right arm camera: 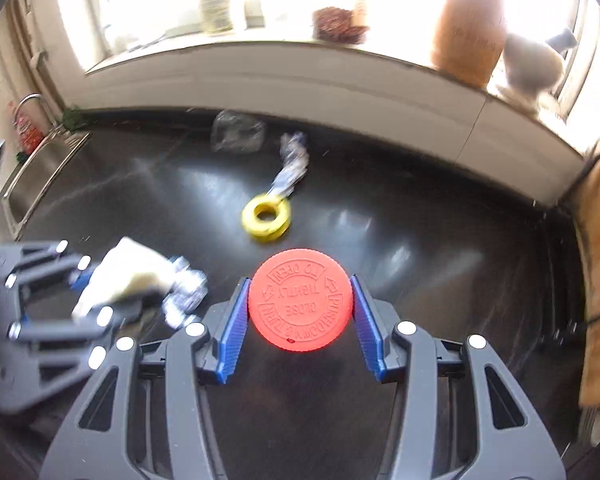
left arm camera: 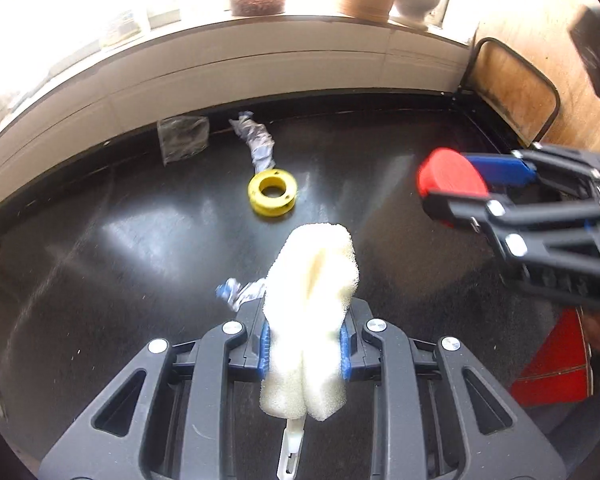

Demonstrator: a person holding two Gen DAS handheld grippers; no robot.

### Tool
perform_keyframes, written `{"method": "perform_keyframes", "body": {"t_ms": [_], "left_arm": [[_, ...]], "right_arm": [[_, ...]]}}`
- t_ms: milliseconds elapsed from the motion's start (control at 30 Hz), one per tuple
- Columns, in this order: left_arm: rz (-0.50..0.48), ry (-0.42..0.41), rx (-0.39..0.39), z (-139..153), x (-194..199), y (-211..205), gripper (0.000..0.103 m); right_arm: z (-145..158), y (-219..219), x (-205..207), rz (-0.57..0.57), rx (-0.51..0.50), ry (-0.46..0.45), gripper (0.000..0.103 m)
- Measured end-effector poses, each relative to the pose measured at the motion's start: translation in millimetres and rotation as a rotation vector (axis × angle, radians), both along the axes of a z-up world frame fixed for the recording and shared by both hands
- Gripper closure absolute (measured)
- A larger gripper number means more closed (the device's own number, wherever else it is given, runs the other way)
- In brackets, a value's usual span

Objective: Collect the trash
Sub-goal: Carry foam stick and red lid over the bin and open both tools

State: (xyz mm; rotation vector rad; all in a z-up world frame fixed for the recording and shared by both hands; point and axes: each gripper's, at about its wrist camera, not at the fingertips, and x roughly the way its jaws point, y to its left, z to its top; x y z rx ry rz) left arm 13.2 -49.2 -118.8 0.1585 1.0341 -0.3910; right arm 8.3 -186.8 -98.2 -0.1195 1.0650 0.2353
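Left gripper clamped on folded white foam; foam hides the pad faces. Right gripper pinches red cap edgewise above black counter. Yellow ring, crumpled wrapper lie beyond, blurred in the right view.

You see a glossy black countertop throwing back the window light. The white foam sponge looks porous and rough. The red cap is matt moulded plastic with raised lettering, the yellow ring smooth plastic. The wrapper looks crinkled and shiny, the bag clear film.
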Motion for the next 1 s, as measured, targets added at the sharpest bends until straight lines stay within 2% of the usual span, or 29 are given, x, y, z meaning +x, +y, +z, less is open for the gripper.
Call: {"method": "perform_keyframes", "body": {"t_ms": [133, 300, 467, 600, 700, 800, 867, 1000], "left_arm": [[0.007, -0.009, 0.000, 0.1, -5.7, 13.0, 0.079], [0.030, -0.036, 0.006, 8.5, -23.9, 28.0, 0.079], [0.156, -0.066, -0.001, 20.2, -37.4, 72.4, 0.079], [0.351, -0.104, 0.000, 29.3, -58.8, 136.8, 0.079], [0.525, -0.125, 0.024, 29.7, -91.0, 191.3, 0.079], [0.729, -0.118, 0.045, 20.8, -138.7, 253.9, 0.079], [0.872, -0.076, 0.040, 5.9, -176.4, 295.7, 0.079], [1.083, -0.016, 0.048, -26.5, -248.2, 356.9, 0.079]], "right_arm": [[-7.0, 18.4, -20.9, 0.021, -0.010, 0.006, 0.054], [-2.2, 36.3, -24.6, 0.043, -0.012, -0.017, 0.054], [15.7, 79.3, -14.5, 0.143, 0.002, -0.069, 0.054], [24.5, 143.7, -11.5, 0.303, 0.037, -0.091, 0.054], [23.6, 209.4, -19.1, 0.461, 0.075, -0.076, 0.054], [12.8, 284.2, -36.7, 0.632, 0.121, -0.012, 0.054], [-0.4, 338.5, -56.3, 0.753, 0.148, 0.046, 0.054], [-29.8, 433.4, -106.6, 0.959, 0.184, 0.147, 0.054]]}}
